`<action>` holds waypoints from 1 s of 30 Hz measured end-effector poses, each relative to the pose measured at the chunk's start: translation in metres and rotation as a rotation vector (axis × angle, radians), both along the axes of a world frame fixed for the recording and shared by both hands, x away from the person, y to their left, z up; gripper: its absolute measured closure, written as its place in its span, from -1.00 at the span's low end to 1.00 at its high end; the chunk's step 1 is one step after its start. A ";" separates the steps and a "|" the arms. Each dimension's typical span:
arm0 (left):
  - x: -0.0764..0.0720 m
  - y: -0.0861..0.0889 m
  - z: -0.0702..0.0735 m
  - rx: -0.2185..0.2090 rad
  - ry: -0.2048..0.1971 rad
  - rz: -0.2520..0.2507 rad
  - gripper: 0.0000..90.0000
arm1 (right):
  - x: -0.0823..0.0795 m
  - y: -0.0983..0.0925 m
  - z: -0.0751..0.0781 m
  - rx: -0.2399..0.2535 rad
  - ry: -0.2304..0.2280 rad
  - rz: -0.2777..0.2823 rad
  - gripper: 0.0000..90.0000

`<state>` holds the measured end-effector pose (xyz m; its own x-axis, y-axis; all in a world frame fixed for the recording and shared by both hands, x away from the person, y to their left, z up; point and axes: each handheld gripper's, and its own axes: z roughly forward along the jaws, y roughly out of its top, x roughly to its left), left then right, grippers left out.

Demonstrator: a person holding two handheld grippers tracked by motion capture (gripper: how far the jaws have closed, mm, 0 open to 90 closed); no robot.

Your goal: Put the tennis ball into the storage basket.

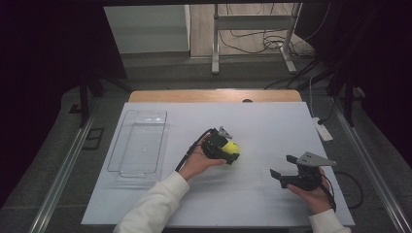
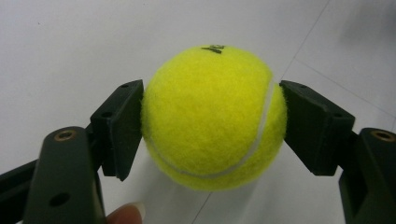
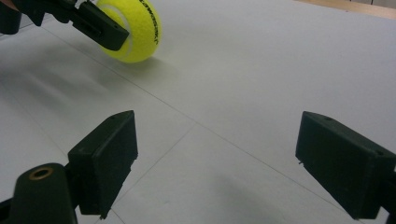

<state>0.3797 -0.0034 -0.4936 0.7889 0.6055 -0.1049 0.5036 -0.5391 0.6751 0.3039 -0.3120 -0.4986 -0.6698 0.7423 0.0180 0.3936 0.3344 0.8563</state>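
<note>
**Inspector:** Where does the work stand?

**Assistant:** The left gripper is clamped on a yellow tennis ball, one black pad pressed against each side of it. In the high view the ball sits near the middle of the white sheet. From the right gripper view it appears to touch or nearly touch the sheet, with a shadow just beneath it.

**Inspector:** The other tool?

**Assistant:** The right gripper has its jaws spread wide with nothing between them. It is held over the near right part of the sheet, well apart from the ball.

**Inspector:** Edges and free room?

**Assistant:** A clear plastic tray lies along the sheet's left side, close to its left edge, with bare sheet between it and the left hand. Bare sheet lies between the ball and the far edge, where a strip of wooden table shows. The right hand is close to the sheet's near right corner.

**Inspector:** Any markings?

**Assistant:** Black lettering on the ball, seen in both gripper views, too partial and angled to read. A thin seam line crosses the sheet.
</note>
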 end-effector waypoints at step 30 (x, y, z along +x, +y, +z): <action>-0.016 0.029 0.011 -0.047 -0.043 0.033 -0.40 | -0.001 0.000 0.000 0.000 0.002 -0.004 -0.70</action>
<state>0.3633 0.0258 -0.4826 0.7731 0.6262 -0.1006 0.4905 -0.4898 0.7207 0.3032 -0.3123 -0.4983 -0.6665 0.7453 0.0194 0.3965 0.3323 0.8558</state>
